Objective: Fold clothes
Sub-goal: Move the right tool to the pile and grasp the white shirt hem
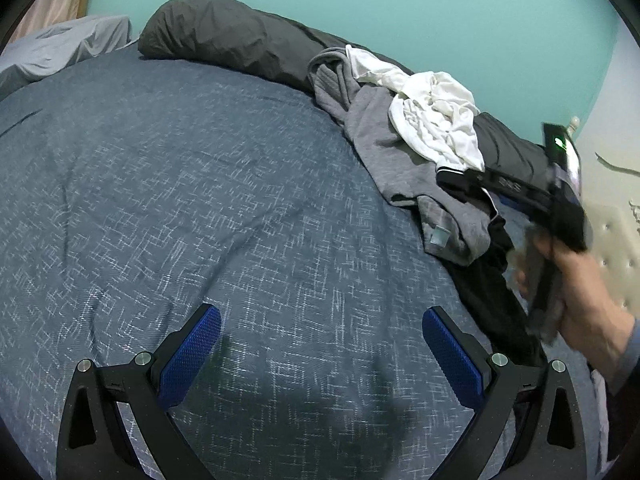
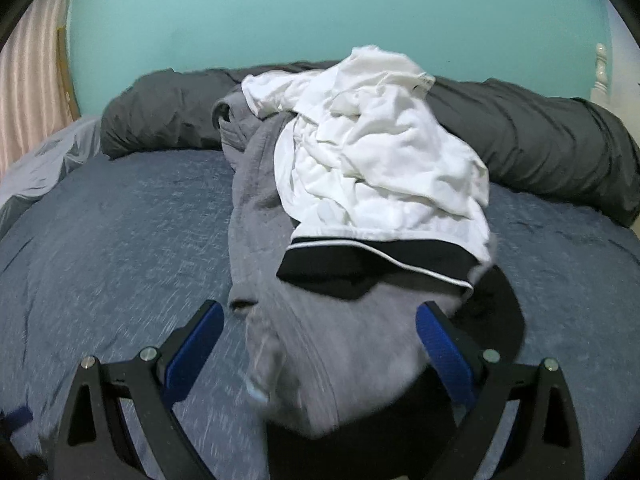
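On the blue woven bedspread (image 2: 120, 216): rumpled heap of soft grey knit garment (image 2: 344, 344), crumpled white cotton garment (image 2: 380, 160), black white-piped garment (image 2: 376, 260). Limp, light; pinch grey hem. Left tool (image 1: 322, 344), right tool (image 2: 320, 340): both spread, empty.

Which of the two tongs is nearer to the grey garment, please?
Right. The right tongs straddle the grey garment, open; the left tongs hang open over bare bedspread, well aside from it.
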Available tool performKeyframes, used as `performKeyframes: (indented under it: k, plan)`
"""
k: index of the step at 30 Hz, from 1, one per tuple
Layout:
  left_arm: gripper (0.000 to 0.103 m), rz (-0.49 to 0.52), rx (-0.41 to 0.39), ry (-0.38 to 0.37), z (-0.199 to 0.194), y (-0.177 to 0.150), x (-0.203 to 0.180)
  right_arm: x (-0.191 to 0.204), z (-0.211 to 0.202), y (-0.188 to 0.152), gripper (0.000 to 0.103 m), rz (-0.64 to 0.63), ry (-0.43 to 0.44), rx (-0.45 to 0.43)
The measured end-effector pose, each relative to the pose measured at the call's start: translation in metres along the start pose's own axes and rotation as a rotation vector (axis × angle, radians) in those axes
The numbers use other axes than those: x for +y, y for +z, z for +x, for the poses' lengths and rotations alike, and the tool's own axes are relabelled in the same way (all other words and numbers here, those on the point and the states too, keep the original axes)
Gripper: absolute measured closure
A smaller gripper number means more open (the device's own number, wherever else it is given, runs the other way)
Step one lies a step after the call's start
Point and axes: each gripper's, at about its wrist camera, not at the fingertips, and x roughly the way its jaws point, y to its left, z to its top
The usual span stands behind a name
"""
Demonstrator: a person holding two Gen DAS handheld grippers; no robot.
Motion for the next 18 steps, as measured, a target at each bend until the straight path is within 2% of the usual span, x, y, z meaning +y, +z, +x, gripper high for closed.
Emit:
performKeyframes:
  k: [7, 9, 10, 11, 13, 14, 16, 18]
  plan:
    - [0.0, -0.037, 0.008, -0.026, 0.007, -0.012, 0.011, -0.002, 0.035, 0.016, 0.006, 0.029, -0.037, 0.005]
    - [0.0, -0.045, 0.008, -0.034, 0.009, -0.016, 0.014, -0.003, 0.044, 0.019, 0.012, 0.038, -0.035, 0.018]
    - [0.0, -0.048, 0.012, -0.04, 0.01, -0.017, 0.015, -0.003, 0.05, 0.02, 0.023, 0.042, -0.028, 0.029]
    - [0.0, -0.047, 0.016, -0.044, 0.011, -0.019, 0.015, -0.002, 0.056, 0.02, 0.041, 0.038, -0.025, 0.045]
    - [0.0, -0.036, 0.02, -0.041, 0.014, -0.022, 0.014, 0.0, 0.066, 0.019, 0.053, 0.021, -0.033, 0.074]
    - [0.0, -0.03, 0.021, -0.038, 0.015, -0.023, 0.014, -0.001, 0.067, 0.018, 0.068, 0.02, -0.038, 0.073]
    - [0.0, -0.035, 0.027, -0.038, 0.015, -0.024, 0.013, -0.005, 0.065, 0.017, 0.087, 0.028, -0.054, 0.056]
    - [0.0, -0.038, 0.03, -0.038, 0.014, -0.023, 0.011, -0.008, 0.052, 0.014, 0.09, 0.027, -0.06, 0.018]
